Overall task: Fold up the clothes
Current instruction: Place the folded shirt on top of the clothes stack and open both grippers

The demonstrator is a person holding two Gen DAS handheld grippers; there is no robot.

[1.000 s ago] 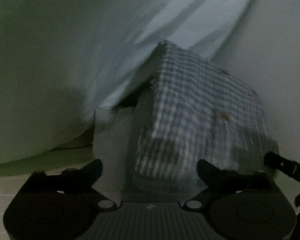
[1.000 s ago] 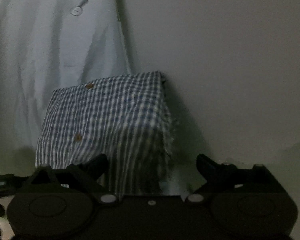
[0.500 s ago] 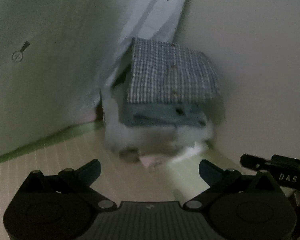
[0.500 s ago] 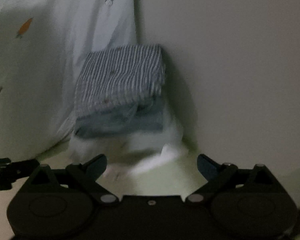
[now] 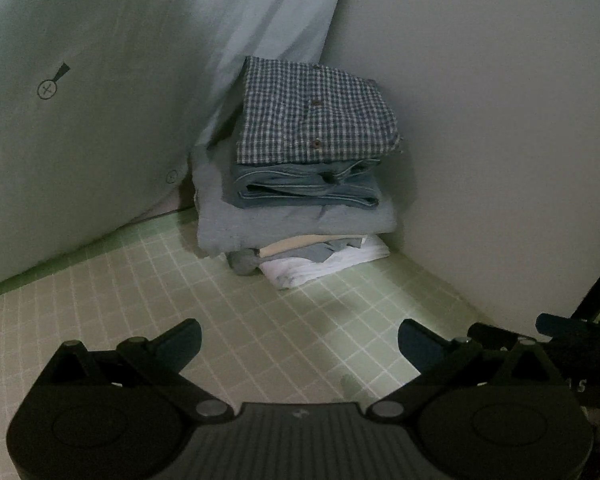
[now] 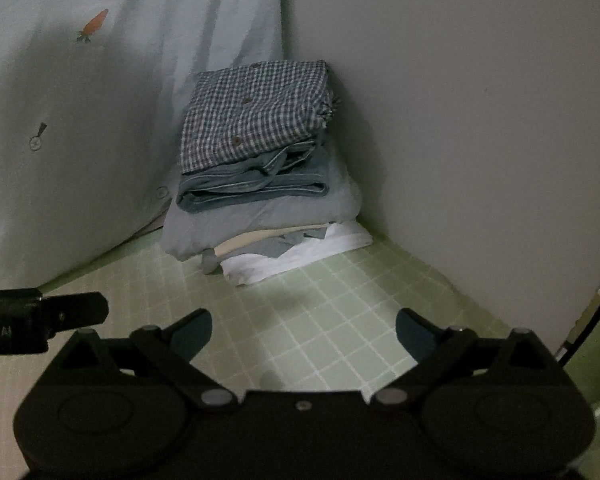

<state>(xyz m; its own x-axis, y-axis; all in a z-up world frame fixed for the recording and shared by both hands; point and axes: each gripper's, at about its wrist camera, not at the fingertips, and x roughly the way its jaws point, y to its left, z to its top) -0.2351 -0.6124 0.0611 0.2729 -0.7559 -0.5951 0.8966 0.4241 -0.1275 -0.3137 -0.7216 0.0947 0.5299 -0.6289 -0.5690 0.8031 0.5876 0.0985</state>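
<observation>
A folded blue-and-white checked shirt tops a stack of folded clothes in the corner. Under it lie folded denim, a grey-blue garment, a beige layer and white cloth at the bottom. My left gripper is open and empty, well back from the stack over the green checked sheet. My right gripper is likewise open and empty, also back from the stack.
A pale patterned quilt or pillow rises on the left of the stack. A plain wall stands to its right. The green checked sheet spreads in front. The other gripper's body shows at the edge of each view.
Both grippers have pulled back from the checked shirt, which filled the views a second ago. The whole stack is now visible, and the shirt rests on top untouched.
</observation>
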